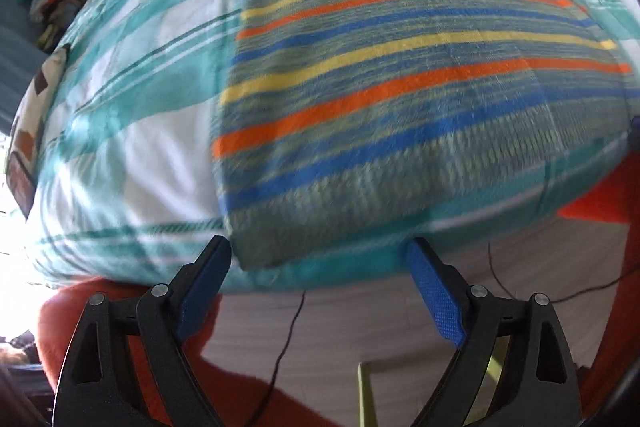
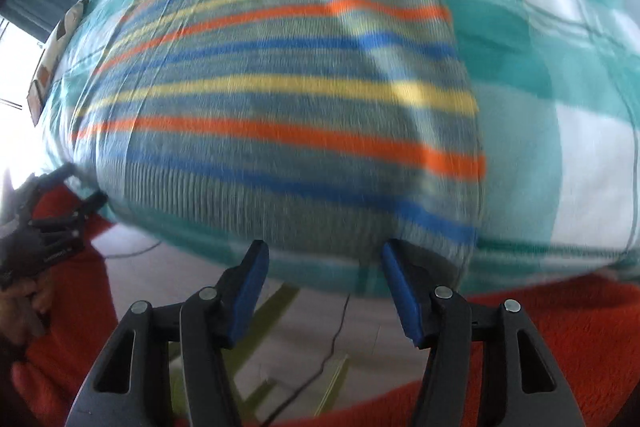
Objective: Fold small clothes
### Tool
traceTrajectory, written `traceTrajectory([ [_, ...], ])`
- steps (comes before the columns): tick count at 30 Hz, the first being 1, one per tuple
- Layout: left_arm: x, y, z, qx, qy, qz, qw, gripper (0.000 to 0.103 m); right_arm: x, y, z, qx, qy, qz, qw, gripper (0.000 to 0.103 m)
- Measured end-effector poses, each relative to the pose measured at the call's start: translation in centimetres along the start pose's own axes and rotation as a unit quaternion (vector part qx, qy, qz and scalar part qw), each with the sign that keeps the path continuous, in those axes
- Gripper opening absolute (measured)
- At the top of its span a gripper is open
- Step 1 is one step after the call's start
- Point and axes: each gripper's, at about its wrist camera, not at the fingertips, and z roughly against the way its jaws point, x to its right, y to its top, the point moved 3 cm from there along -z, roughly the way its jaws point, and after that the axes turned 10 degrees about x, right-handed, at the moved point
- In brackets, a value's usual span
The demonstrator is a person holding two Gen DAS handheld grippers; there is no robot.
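With both tongs, left [image 1: 320, 259] and right [image 2: 324, 259], spread and empty, pinch the sweater [image 1: 400, 87] hem corners at 12 o'clock squarely off the bed [image 1: 120, 147].

Striped sweater [image 2: 280, 99] lay flat on teal-and-white bedspread [image 2: 560, 67], blurred. Right gripper [image 2: 324, 259] hung spread at its near hem; left gripper [image 2: 60, 195] at left edge.
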Motion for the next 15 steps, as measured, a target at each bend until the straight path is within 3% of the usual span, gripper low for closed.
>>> traceTrajectory([
  [2, -1.7, -0.1, 1.7, 0.016, 0.0, 0.035, 0.9992, 0.09, 0.5, 1.5, 2.9, 0.021, -0.002, 0.015, 1.0, 0.059],
  [5, -5.1, 0.7, 4.0, 0.045, 0.008, 0.116, 0.9922, 0.091, 0.8, 6.5, 7.8, 0.087, -0.041, 0.063, 0.993, 0.059],
  [8, -7.9, 1.7, 5.1, 0.069, 0.015, 0.19, 0.9793, 0.092, 0.0, 13.3, 10.0, 0.17, -0.084, 0.14, 0.972, 0.068],
  [10, -9.2, 1.9, 5.2, 0.077, 0.015, 0.223, 0.9716, 0.092, -0.9, 17.3, 8.8, 0.209, -0.093, 0.2, 0.953, 0.069],
  [12, -9.4, 1.7, 5.3, 0.073, 0.015, 0.237, 0.9687, 0.092, -1.8, 20.7, 5.2, 0.218, -0.089, 0.252, 0.939, 0.068],
  [15, -9.8, 1.2, 5.3, 0.064, 0.029, 0.237, 0.969, 0.092, -1.6, 24.4, -1.3, 0.188, -0.102, 0.273, 0.938, 0.065],
])
